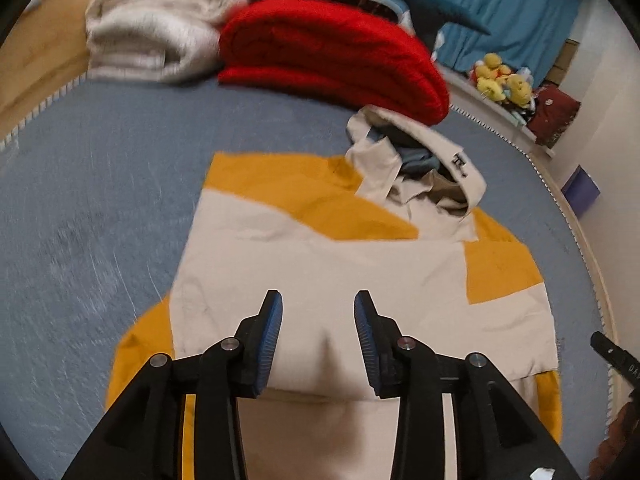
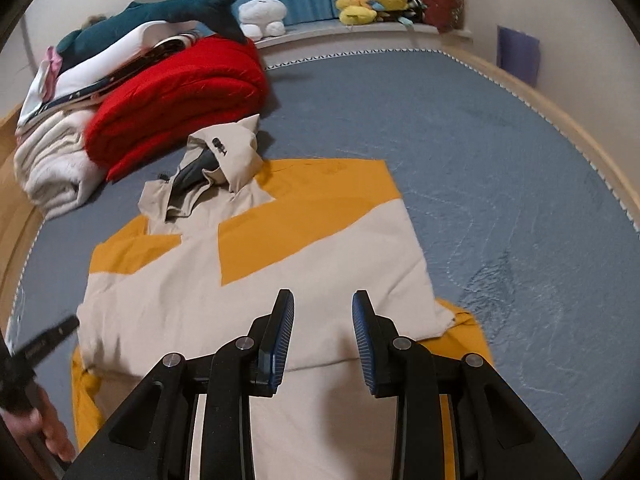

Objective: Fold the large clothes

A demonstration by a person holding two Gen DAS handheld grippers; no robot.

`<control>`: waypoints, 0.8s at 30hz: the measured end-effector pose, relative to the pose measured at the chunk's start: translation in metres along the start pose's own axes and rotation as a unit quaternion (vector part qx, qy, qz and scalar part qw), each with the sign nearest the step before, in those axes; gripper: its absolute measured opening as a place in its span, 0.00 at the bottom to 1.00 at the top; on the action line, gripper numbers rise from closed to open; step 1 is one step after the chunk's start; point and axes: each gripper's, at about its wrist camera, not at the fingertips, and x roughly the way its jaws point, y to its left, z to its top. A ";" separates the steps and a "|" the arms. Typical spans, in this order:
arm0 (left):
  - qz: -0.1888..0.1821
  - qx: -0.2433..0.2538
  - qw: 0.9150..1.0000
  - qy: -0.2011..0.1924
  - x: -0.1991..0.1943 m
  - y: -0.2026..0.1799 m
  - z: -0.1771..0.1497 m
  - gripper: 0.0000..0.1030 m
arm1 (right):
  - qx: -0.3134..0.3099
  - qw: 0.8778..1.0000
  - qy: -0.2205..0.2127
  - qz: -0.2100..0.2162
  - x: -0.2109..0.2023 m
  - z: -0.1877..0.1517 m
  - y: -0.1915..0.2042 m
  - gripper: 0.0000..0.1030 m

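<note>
The beige-and-yellow jacket (image 1: 320, 264) is laid folded on the blue bed cover (image 1: 100, 208) (hood toward the red blanket (image 1: 332, 52)). Both the left gripper (image 1: 318, 340) and right gripper (image 2: 323, 340) are held released above it, grasping nothing.

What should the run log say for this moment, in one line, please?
step: folding | jacket: partly folded, flat on bed | left gripper: open, above jacket | right gripper: open, above jacket

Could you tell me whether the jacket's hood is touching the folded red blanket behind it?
Cannot tell. In the left wrist view the hood meets the red blanket with no bedsheet showing between, yet that could be overlap; the right wrist view is no clearer.
</note>
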 end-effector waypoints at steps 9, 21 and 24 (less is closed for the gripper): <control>0.004 0.058 0.998 -0.024 -0.016 -0.028 0.027 0.34 | -0.018 1.000 -0.008 -0.005 -0.018 0.006 -0.016 0.31; -0.018 0.062 0.996 0.060 0.124 -0.075 0.178 0.13 | -0.057 0.998 0.001 -0.026 -0.005 0.012 -0.023 0.14; -0.030 0.053 0.995 0.078 0.172 -0.076 0.209 0.13 | -0.065 0.997 0.000 -0.034 -0.001 0.015 -0.024 0.14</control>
